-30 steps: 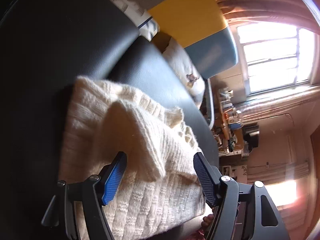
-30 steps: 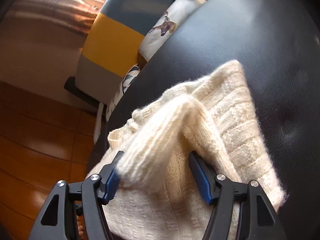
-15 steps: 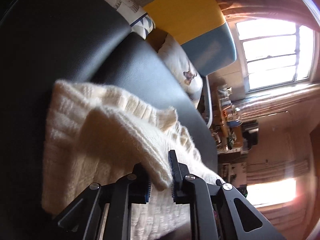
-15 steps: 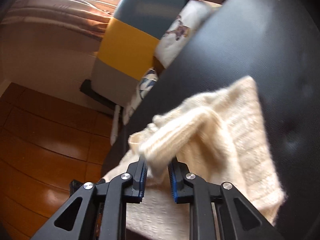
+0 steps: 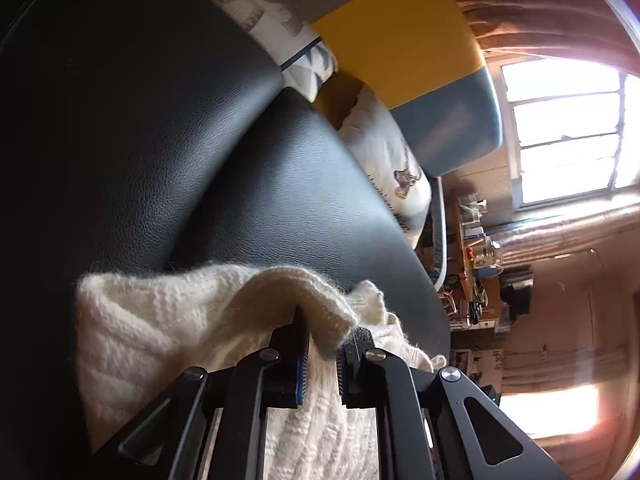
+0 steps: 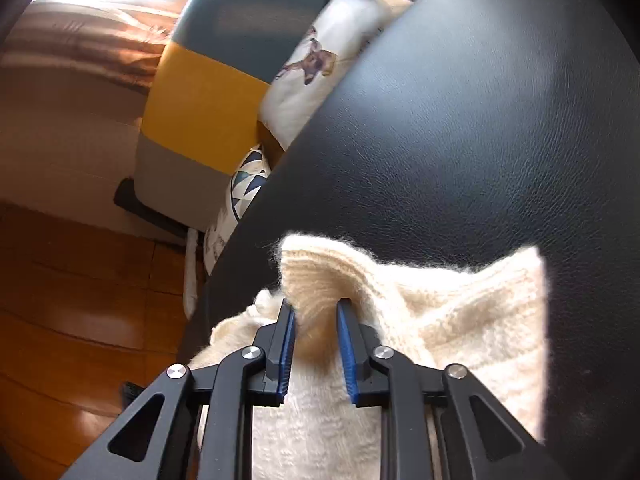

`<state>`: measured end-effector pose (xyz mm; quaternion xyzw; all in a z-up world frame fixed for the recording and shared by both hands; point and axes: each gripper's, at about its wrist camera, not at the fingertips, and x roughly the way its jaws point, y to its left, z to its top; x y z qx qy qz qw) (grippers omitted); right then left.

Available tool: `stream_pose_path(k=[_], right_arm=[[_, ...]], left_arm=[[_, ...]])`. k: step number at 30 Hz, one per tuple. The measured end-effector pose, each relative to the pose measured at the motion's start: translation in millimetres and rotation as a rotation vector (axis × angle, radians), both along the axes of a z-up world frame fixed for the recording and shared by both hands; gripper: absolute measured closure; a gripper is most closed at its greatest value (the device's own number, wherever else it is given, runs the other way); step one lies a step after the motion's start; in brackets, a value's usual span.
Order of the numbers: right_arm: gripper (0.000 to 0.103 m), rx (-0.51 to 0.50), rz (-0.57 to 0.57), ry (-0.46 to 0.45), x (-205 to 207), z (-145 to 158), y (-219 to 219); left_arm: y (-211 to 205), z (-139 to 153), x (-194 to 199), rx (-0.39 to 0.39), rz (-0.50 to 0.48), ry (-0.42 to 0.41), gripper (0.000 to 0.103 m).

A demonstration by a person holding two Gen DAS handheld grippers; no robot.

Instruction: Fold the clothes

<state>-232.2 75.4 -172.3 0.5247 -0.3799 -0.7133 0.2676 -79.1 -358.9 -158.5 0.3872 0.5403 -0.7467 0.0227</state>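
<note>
Both grippers, left (image 5: 322, 354) and right (image 6: 316, 344), had closed from spread to pinching the cream cable-knit sweater (image 6: 460, 320) lying on the black leather seat (image 6: 460, 140); lifting evenly would keep the fold square.

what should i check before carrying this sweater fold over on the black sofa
1. Left gripper shut on the cream sweater: ok, knit pinched between the pads.
2. Right gripper shut on the sweater: ok, a ribbed fold sits between the pads.
3. Both grips on matching edges: cannot tell.
4. Black sofa seat ahead free of clutter: ok.
5. Sweater fully on the seat: not ok, one part hangs off the seat edge over the wooden floor.
</note>
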Motion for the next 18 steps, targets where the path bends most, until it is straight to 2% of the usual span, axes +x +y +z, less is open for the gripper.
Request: stream_pose_path(k=[2,3,5,7,10,13,16,18], right_arm=[[0.075,-0.021,-0.004,-0.025,-0.6,-3.7,0.4],[0.075,-0.033,-0.009,-0.038,0.2,-4.3,1.5],[0.07,-0.026,-0.012,0.013,2.5,7.3,0.4],[0.07,-0.003,0.012,0.09,7.8,24.4,-4.7],[0.07,0.07,0.087,0.185,20.8,47.3,-19.4],[0.07,0.186,0.198,0.275,30.9,63.5,-53.9],[0.07,0.29,0.317,0.351,44.7,71.2,-93.9],[0.07,0.324,0.397,0.371,56.2,70.7,-118.5]], left_arm=[[-3.3,-8.0,-2.6,0.047,0.01,-0.021,0.088],[-4.9,-11.7,-2.5,0.077,0.017,-0.029,0.083],[-10.7,-13.1,2.3,0.145,0.035,-0.016,0.077],[-17.6,-2.9,11.6,0.13,0.056,0.01,0.063],[-27.5,13.2,26.3,0.096,0.085,0.046,0.052],[-27.1,30.7,38.9,-0.019,0.059,0.065,0.051],[-13.9,41.8,39.8,-0.224,-0.016,0.018,0.051],[-3.0,41.4,35.4,-0.348,-0.069,-0.029,0.051]])
